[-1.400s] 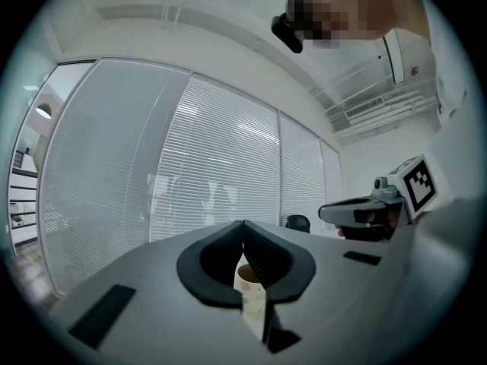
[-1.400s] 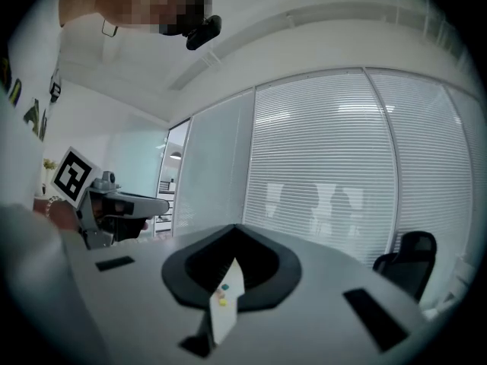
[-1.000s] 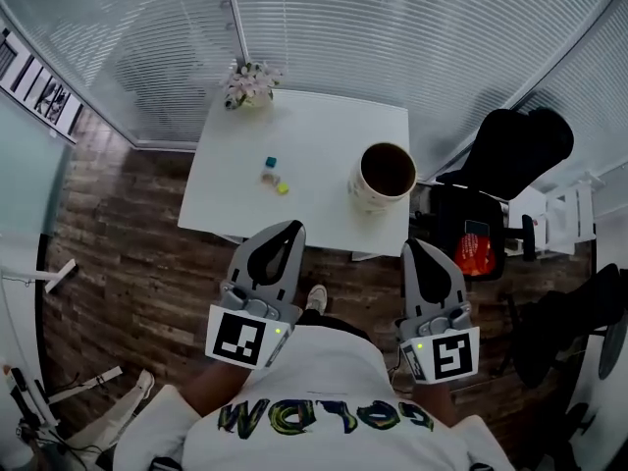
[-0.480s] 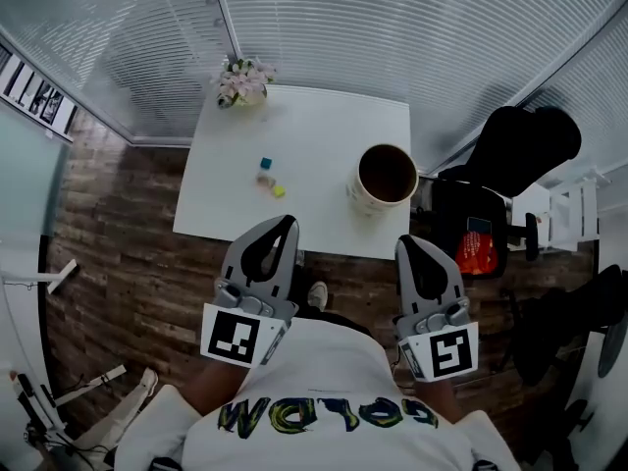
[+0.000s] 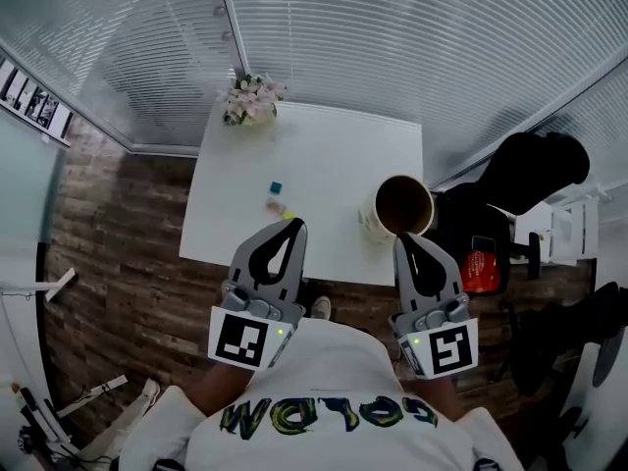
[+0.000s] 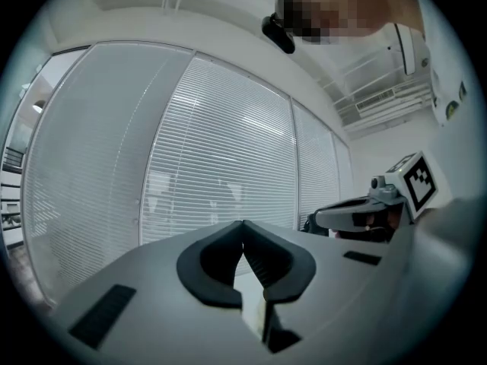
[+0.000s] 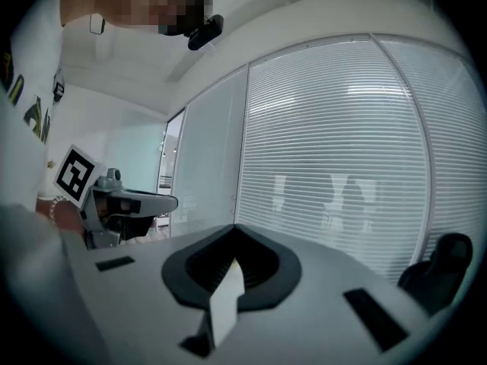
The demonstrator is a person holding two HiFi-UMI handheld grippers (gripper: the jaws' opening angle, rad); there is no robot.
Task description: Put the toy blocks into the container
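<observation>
Three small toy blocks lie on the white table: a blue one, a pale one and a yellow one just at the tip of my left gripper. The container, a round cream tub with a dark inside, stands near the table's right front corner, just beyond my right gripper. Both grippers are held level at the table's near edge, shut, with nothing in them. The left gripper view shows the left gripper's tips meeting; the right gripper view shows the right gripper's tips meeting too.
A pot of flowers sits at the table's far left corner. A black chair with a red item stands right of the table. Window blinds close the far side. Wooden floor lies to the left.
Both grippers have moved forward together, and their tips now reach the table's near edge. The left tip now lies by the yellow block, the right tip by the container.
</observation>
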